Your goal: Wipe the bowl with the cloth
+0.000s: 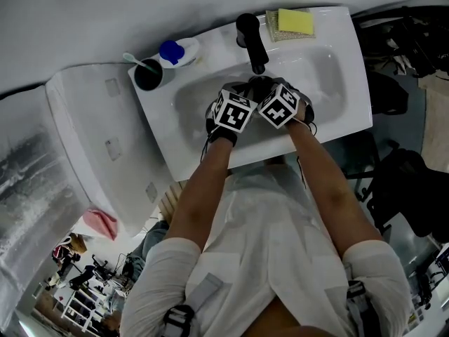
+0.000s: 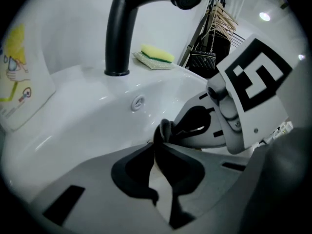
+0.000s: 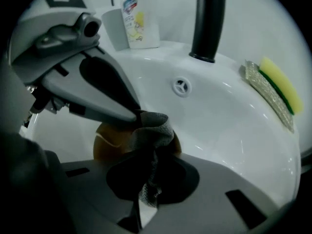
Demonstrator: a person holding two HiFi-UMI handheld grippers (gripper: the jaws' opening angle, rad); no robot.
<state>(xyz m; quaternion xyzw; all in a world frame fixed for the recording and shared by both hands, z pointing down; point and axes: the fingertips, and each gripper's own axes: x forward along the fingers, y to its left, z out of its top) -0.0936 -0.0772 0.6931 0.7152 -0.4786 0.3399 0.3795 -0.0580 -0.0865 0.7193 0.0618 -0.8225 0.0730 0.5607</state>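
Clamping the bowl (image 3: 105, 147) rim in the sink (image 3: 219, 121) is the left gripper (image 2: 158, 165); right gripper (image 3: 148, 174) pinches cloth (image 3: 153, 130) at that rim.

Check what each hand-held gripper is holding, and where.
Right hand-held gripper: cloth, pinched at a bunched fold. Left hand-held gripper: apparently the bowl, by its rim.

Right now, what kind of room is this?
Probably a bathroom or washroom: a white sink with a black faucet, a dark cup holding what looks like a toothbrush, and a yellow sponge on the rim.
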